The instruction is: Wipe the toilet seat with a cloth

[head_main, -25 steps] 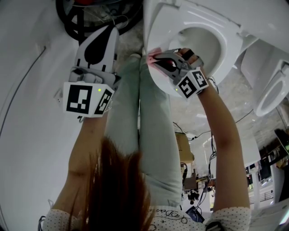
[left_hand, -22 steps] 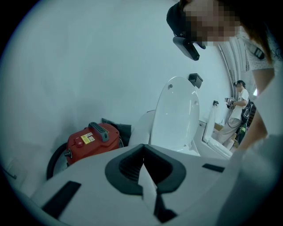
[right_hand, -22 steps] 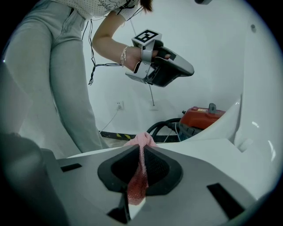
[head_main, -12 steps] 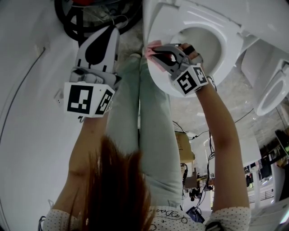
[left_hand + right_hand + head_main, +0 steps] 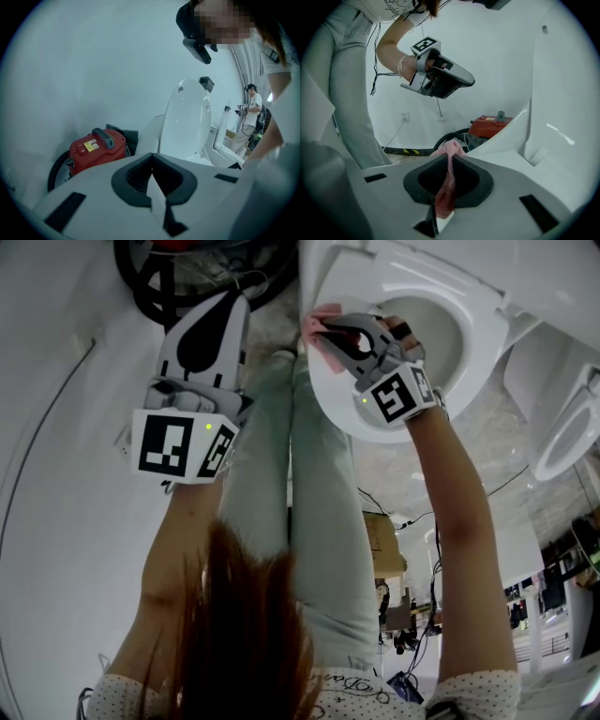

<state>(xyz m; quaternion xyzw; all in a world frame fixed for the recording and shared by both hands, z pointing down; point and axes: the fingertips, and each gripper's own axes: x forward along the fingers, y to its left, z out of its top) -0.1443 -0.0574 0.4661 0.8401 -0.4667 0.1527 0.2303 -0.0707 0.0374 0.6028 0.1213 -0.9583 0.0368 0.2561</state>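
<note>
White toilet seat [image 5: 330,401] beneath right tongs [image 5: 322,337] clamped on pink cloth [image 5: 450,150]; left tongs [image 5: 236,300] pressed together, empty.

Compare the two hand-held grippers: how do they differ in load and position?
The right hand-held gripper grips a pink cloth; the left hand-held gripper holds nothing. The right is at the rim of the toilet seat; the left hangs clear of it. Both are shut.

A red canister vacuum cleaner [image 5: 96,149] with a grey handle sits at eight o'clock in the left gripper view, its black hose [image 5: 55,174] curling just beside it. A white wall socket [image 5: 404,117] shows at nine o'clock in the right gripper view. A second white toilet [image 5: 561,432] stands at three o'clock in the head view.
</note>
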